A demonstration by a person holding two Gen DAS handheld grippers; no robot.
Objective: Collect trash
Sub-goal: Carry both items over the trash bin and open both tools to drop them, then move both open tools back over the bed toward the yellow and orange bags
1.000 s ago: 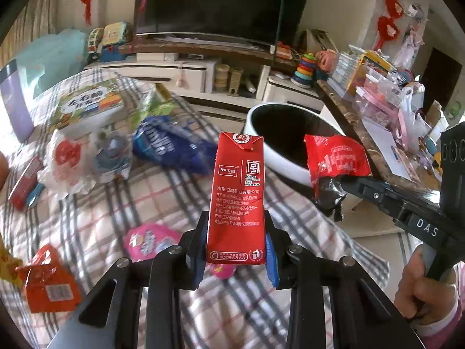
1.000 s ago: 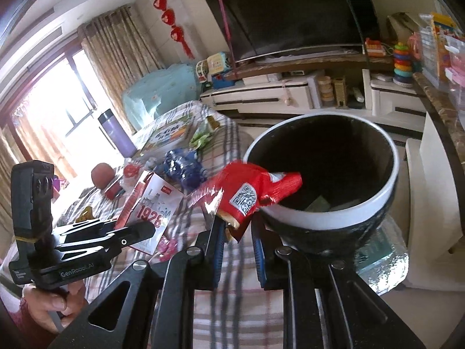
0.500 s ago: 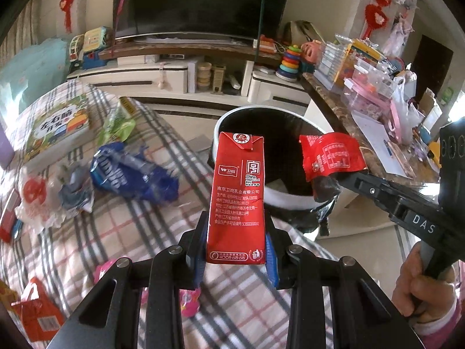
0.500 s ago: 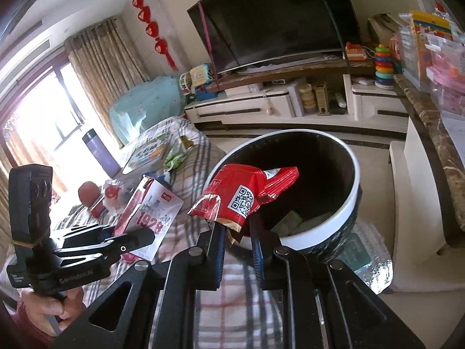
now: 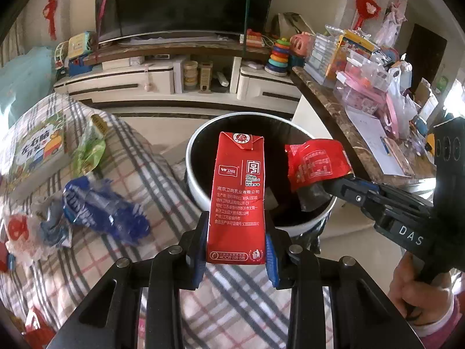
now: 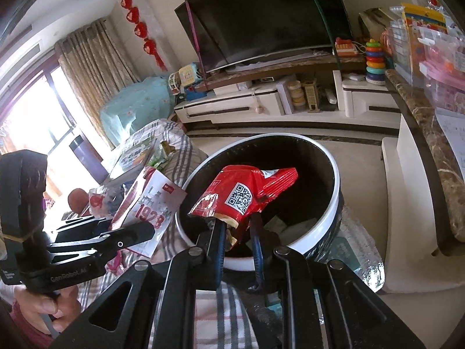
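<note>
My left gripper [image 5: 237, 254] is shut on a red milk carton [image 5: 238, 197], held upright at the near rim of a round bin [image 5: 194, 157] with a white rim and black inside. My right gripper [image 6: 237, 237] is shut on a crumpled red snack wrapper [image 6: 247, 193], which hangs over the bin's [image 6: 334, 192] opening. The left wrist view shows that red snack wrapper [image 5: 315, 164] above the bin's right side, and the right wrist view shows the carton [image 6: 151, 206] at the bin's left edge. Some paper lies at the bin's bottom.
A plaid-covered table [image 5: 122, 171] beside the bin carries a blue crumpled bag [image 5: 101, 206], a green wrapper [image 5: 87, 151], a children's book [image 5: 37, 145] and other wrappers. A marble counter [image 5: 343, 128] crowded with boxes runs on the right. A TV cabinet [image 5: 174, 78] stands behind.
Both grippers have moved toward the bin with their loads. The carton now stands at the bin's rim and the wrapper sits farther over the opening.
</note>
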